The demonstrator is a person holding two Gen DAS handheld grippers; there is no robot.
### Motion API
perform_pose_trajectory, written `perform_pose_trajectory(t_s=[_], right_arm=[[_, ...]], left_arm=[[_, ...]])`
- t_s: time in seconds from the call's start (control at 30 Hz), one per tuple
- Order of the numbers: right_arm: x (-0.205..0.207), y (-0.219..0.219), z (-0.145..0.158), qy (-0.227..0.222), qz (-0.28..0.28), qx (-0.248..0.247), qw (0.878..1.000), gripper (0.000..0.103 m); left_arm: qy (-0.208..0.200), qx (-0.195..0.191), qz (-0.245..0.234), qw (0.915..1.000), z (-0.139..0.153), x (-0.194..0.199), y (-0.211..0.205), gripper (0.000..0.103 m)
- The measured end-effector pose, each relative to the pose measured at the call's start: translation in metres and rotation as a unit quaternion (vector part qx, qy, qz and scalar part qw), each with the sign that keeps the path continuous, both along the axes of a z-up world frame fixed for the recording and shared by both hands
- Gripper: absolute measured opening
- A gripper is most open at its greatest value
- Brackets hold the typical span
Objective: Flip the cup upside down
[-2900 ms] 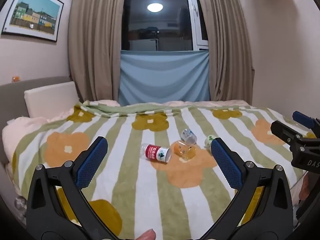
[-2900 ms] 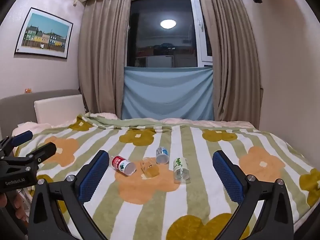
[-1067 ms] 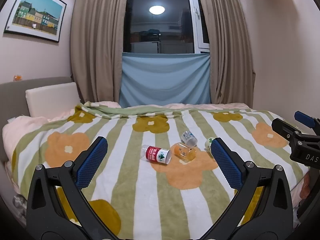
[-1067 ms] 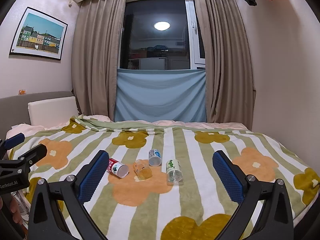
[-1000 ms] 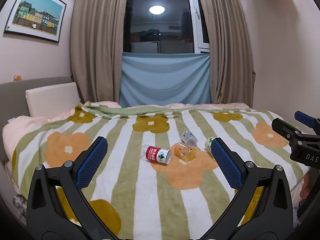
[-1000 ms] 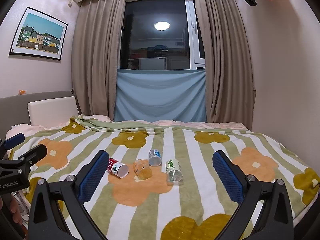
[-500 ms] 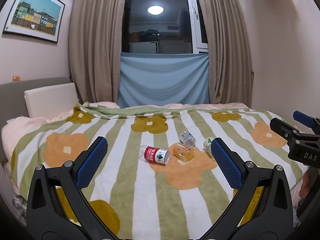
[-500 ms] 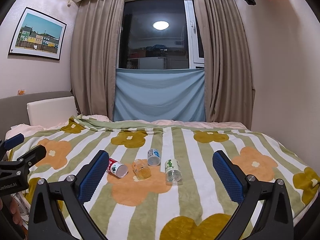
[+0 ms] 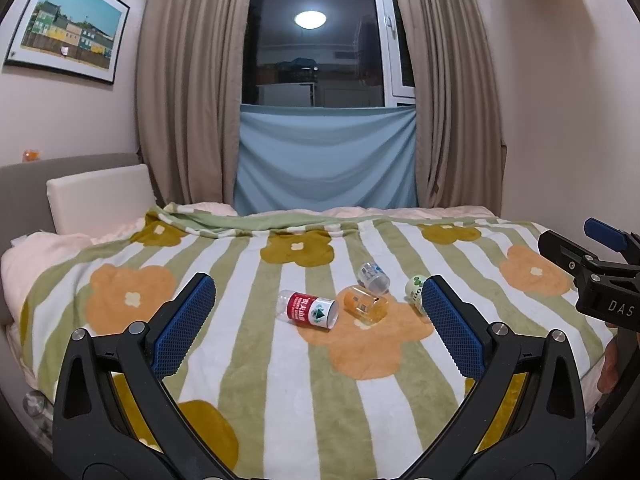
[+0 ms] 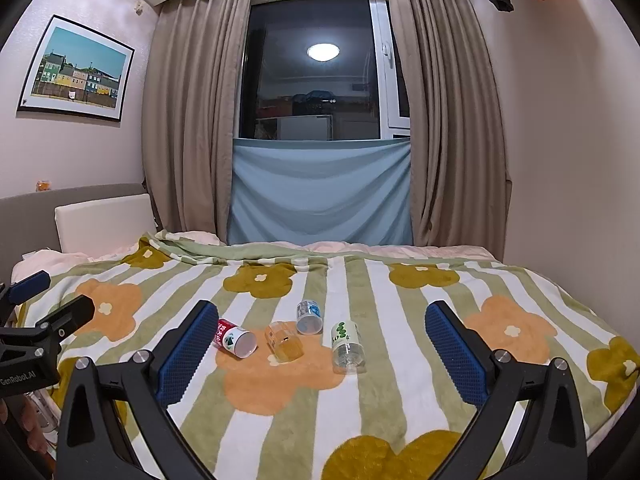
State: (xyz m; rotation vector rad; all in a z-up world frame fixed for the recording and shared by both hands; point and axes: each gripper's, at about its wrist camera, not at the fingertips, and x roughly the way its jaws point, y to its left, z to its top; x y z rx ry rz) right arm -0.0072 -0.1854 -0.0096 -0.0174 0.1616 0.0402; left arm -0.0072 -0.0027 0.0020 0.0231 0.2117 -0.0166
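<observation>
Several small cups lie on their sides in the middle of the flowered blanket: a red-labelled cup, an orange cup, a blue-labelled cup and a green-dotted cup. In the right wrist view they are the red-labelled cup, the orange cup, the blue-labelled cup and the green-dotted cup. My left gripper is open and empty, well short of the cups. My right gripper is open and empty, also short of them.
The bed fills the room's lower half, with a cream pillow and grey headboard at left. Curtains and a window with a blue cloth stand behind. A wall is at right. The right gripper shows at the left view's right edge.
Both views have shifted only slightly; the cups lie where they were and both grippers stay open.
</observation>
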Motion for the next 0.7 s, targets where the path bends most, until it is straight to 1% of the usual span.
perform_pose_trajectory(t_s=[0.5, 0.7], right_arm=[[-0.001, 0.006, -0.001, 0.007, 0.003, -0.002, 1.0, 0.103], [0.015, 0.011, 0.0, 0.029, 0.018, -0.001, 0.999, 0.103]], left_arm=[[0.001, 0.001, 0.001, 1.0, 0.0, 0.0, 0.0, 0.103], [0.007, 0.002, 0.004, 1.0, -0.003, 0.004, 0.004, 0.103]])
